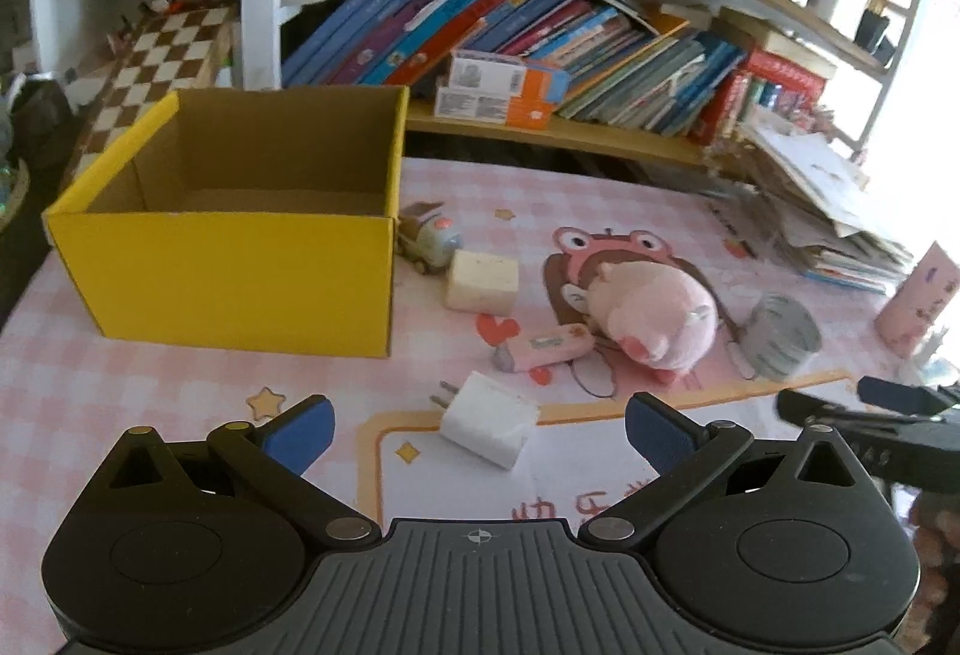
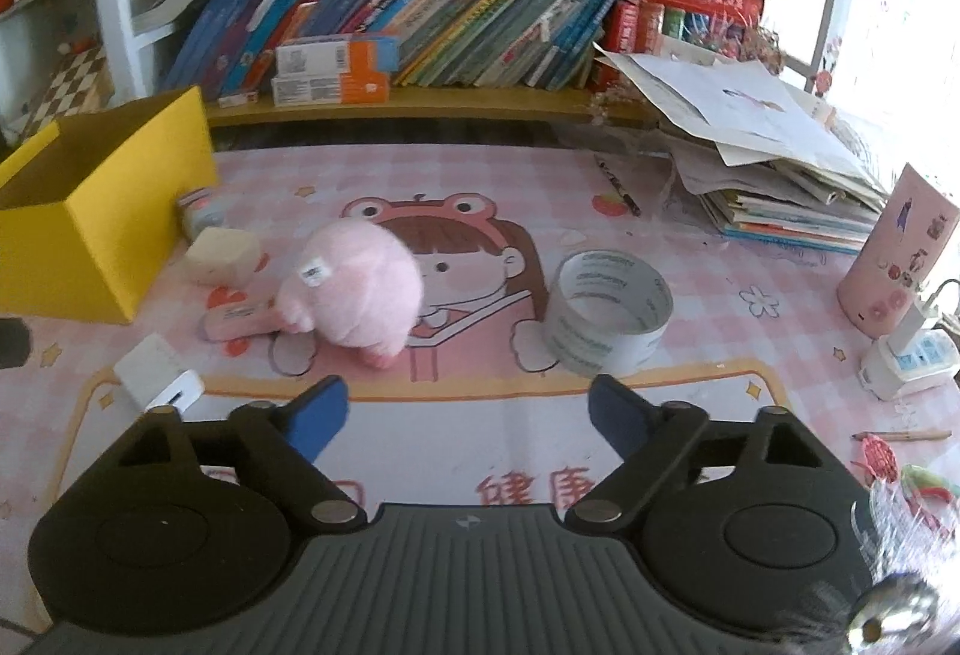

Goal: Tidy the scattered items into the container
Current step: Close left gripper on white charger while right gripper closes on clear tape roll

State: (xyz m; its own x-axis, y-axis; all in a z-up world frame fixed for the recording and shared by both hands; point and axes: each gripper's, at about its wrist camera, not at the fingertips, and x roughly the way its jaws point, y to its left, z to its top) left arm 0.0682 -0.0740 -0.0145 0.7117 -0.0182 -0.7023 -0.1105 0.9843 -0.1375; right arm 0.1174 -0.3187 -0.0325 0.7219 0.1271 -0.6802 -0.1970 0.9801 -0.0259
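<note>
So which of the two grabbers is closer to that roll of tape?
Right. The right gripper sits just short of the tape roll, slightly to its left. The left gripper is farther off, by the white charger.

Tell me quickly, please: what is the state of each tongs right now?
Left tongs: open, holding nothing, above the white charger.
Right tongs: open, holding nothing.

The left tool (image 1: 480, 424) and right tool (image 2: 468, 415) both hover with fingers spread wide, holding nothing.
</note>
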